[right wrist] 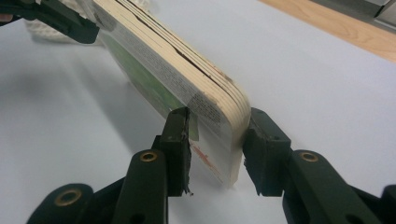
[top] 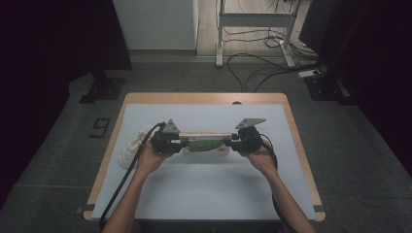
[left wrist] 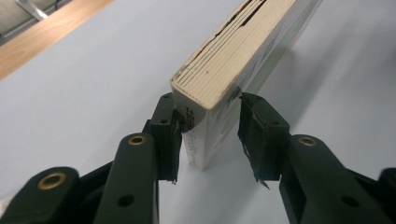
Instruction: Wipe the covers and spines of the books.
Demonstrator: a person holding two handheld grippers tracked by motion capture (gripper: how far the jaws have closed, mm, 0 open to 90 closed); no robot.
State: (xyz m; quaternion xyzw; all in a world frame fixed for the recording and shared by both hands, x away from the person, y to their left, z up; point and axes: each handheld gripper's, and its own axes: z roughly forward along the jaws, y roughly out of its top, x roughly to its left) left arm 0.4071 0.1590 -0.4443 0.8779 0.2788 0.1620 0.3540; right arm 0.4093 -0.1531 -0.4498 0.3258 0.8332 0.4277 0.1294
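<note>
**Board book held up on its edge between two grippers**

So the thick board book [top: 206, 143] stood on its long edge roughly in the middle of the pale blue mat [top: 204, 194], a bit toward the far half, leaning slightly rather than dead upright. You could see the stacked cream page edges on top and a green cover facing the near side.

The left gripper [top: 167, 142] sat at the book's left end. In the left gripper view its jaws straddled the spine corner: the left pad [left wrist: 173, 135] touched the cover, but the right pad [left wrist: 254, 135] stood just off it with a visible gap. So I'd call that claw spread, not pinching.

The right gripper [top: 243, 141] was at the opposite end. In the right gripper view both pads [right wrist: 180, 140] pressed against the rounded corner of the book, one on each cover, so that one was clamped on it.

A crumpled white cloth [top: 133, 143] lay on the mat just left of the left hand [top: 150, 160], near the table's [top: 204, 98] left edge.
</note>
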